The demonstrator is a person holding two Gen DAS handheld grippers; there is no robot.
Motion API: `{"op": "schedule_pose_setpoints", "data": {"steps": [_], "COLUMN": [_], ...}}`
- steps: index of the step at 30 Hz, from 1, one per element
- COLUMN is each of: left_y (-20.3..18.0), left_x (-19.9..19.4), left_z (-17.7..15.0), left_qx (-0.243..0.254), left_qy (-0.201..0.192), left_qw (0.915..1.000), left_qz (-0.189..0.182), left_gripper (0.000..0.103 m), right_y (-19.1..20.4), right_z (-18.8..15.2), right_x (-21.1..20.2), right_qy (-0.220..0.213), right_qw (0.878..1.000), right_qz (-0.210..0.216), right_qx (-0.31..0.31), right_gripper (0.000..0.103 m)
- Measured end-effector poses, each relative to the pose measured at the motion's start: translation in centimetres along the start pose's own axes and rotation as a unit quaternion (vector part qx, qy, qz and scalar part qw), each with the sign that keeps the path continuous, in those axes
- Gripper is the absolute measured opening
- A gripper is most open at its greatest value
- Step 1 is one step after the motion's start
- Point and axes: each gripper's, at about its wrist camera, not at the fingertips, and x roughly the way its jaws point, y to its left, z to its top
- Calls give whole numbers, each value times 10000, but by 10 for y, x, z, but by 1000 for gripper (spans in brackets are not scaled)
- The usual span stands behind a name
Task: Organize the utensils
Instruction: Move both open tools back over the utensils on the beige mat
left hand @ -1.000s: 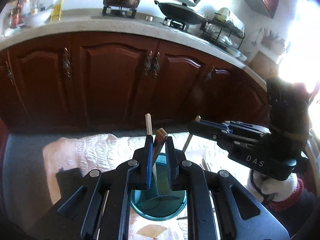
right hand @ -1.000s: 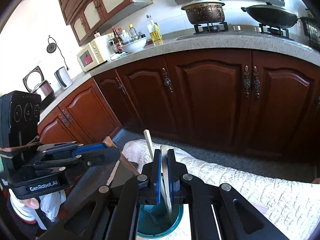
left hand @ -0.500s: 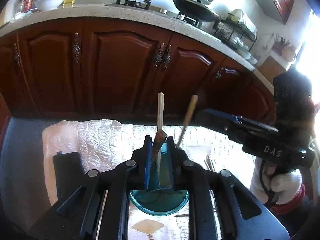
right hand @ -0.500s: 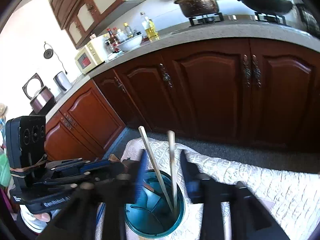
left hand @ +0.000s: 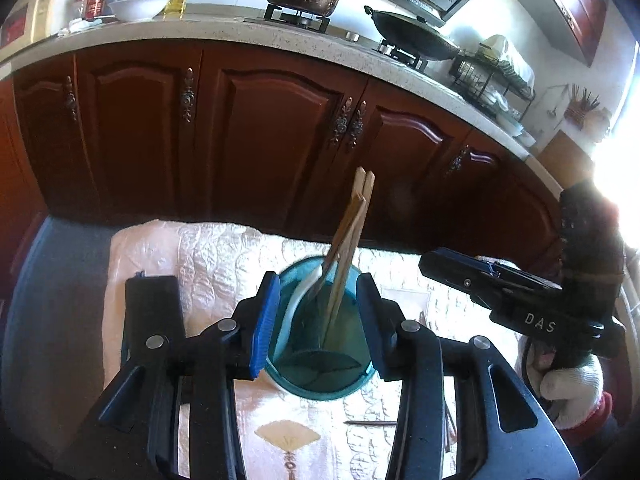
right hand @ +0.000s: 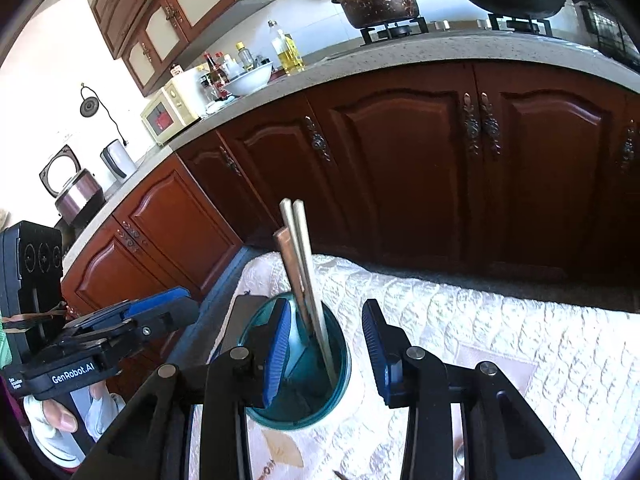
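Observation:
A teal round utensil holder [left hand: 320, 376] stands on a white quilted cloth [left hand: 192, 256]. Wooden chopsticks [left hand: 352, 240] and a white spoon handle [left hand: 300, 300] lean inside it. My left gripper [left hand: 316, 320] is open and empty, with its jaws to either side of the holder's rim. In the right wrist view the holder [right hand: 320, 400] holds the chopsticks [right hand: 304, 264]; my right gripper [right hand: 326, 352] is open and empty just above it. Each gripper shows in the other's view: the right [left hand: 516, 296], the left [right hand: 100, 344].
Dark wooden kitchen cabinets [left hand: 260, 128] stand behind the cloth, under a counter with pots. A black flat object [left hand: 152, 312] lies on the cloth left of the holder. Loose utensils [left hand: 372, 423] lie on the cloth at front right.
Both grippers opened and let go of their utensils, which now stand in the holder. The right gripper drew back to the right.

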Motion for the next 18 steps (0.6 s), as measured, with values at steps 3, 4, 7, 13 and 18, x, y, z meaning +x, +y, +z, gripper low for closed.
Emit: {"op": "schedule_pose_setpoints", "data": {"steps": [3, 4, 7, 13, 18], "left_y": [-10, -12, -21, -43, -62], "left_x": [0, 0, 1, 0, 1], "left_z": [-10, -13, -22, -38, -49], "left_qx": [86, 110, 132, 244, 292], "left_qy": [-52, -59, -76, -165, -207], "left_qw": [9997, 9996, 9992, 9980, 9978], "left_qz": [212, 258, 378, 556, 554], "left_gripper": [39, 39, 39, 39, 40], "right_y": [1, 1, 1, -2, -9], "right_z": [-9, -12, -22, -43, -58], "right_x": [-5, -7, -13, -33, -54], "right_qy": [-2, -5, -9, -88, -202], "right_qw": [9999, 9999, 9997, 9984, 9970], "right_qz": [-95, -125, -244, -540, -742], "right_qx": [-38, -46, -99, -146, -61], "right_gripper": [35, 35, 35, 35, 35]}}
